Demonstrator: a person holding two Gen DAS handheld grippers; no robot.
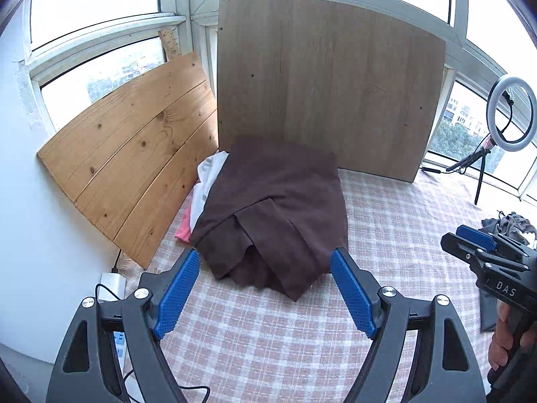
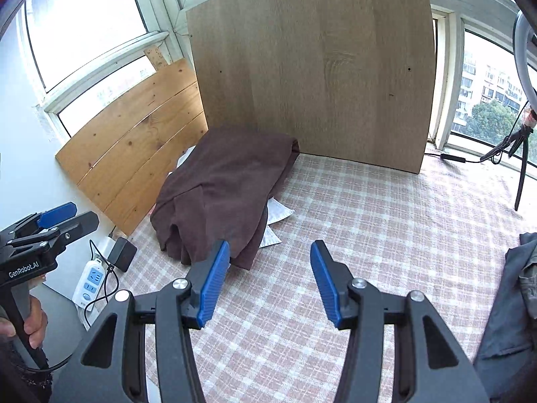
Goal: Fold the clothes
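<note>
A folded dark brown garment point(image 1: 275, 208) lies on top of a pile of white and pink clothes point(image 1: 204, 188) at the back left of the checked cloth, against the boards. In the right wrist view the same brown garment point(image 2: 221, 188) covers white pieces that stick out at its right side. My left gripper point(image 1: 265, 262) hangs just in front of the garment's near edge, open, nothing between its blue pads. My right gripper point(image 2: 270, 252) is open too, above bare checked cloth to the right of the garment. Each gripper shows at the edge of the other's view.
A pine board point(image 1: 131, 158) and a larger oak-coloured panel point(image 1: 329, 84) lean against the windows behind the pile. Grey clothes point(image 2: 523, 288) lie at the right. A ring light on a tripod point(image 1: 506, 114) stands at the back right. A power strip point(image 2: 90, 282) and cables sit at the left edge.
</note>
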